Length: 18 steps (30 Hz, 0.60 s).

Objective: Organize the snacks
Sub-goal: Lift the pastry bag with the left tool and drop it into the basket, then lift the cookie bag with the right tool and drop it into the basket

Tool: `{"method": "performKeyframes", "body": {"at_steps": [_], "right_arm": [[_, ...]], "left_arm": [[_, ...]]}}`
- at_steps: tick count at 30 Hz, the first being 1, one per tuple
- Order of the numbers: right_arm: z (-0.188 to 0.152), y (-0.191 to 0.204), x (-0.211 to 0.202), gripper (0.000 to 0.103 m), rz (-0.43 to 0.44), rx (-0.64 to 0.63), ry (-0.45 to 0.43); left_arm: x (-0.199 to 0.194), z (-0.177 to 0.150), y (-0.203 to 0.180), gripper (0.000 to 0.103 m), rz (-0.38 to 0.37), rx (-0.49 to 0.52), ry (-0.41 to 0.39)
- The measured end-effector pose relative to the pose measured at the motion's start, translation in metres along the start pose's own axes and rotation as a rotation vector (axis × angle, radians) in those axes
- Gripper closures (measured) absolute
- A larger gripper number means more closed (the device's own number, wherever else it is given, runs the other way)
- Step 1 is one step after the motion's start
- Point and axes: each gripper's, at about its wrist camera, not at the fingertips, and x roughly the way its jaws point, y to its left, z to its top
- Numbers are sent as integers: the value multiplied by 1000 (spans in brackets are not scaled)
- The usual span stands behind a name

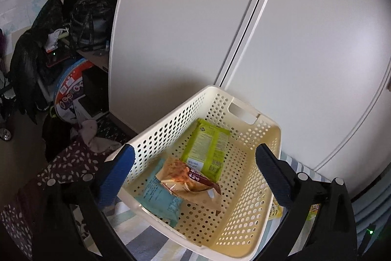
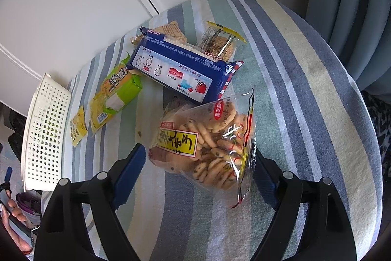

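My right gripper (image 2: 198,168) spread wide, clear cracker bag (image 2: 207,143) between fingers, yellow label, not pinched. Blue packet (image 2: 180,72) just beyond, green pack (image 2: 117,92) ahead-left. My left gripper (image 1: 195,173) wide over cream perforated basket (image 1: 244,224) holding three packs. Striped cloth (image 2: 305,89) beneath, white cupboard doors (image 1: 195,28) behind

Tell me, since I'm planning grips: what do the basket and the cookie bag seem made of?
The basket looks like rigid cream plastic with a smooth, slightly shiny finish: even punched holes and a moulded handle slot. The cookie bag looks like thin clear plastic film, glossy and crinkled, with the cookies visible through it.
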Motion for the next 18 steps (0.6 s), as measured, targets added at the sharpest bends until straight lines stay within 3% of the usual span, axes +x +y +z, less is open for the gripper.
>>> {"method": "performKeyframes", "body": {"at_steps": [4,13,18], "right_arm": [[2,6,3,16,-23,-22,19],[11,28,18,14,-166,-71,60],[13,36,20,21,-201,-94,55]], "left_arm": [[-3,0,-6,3,3,37,-19],[-10,-3,-16,3,-11,85,-48],[-10,-2,-13,3,-31,76,-40]]}}
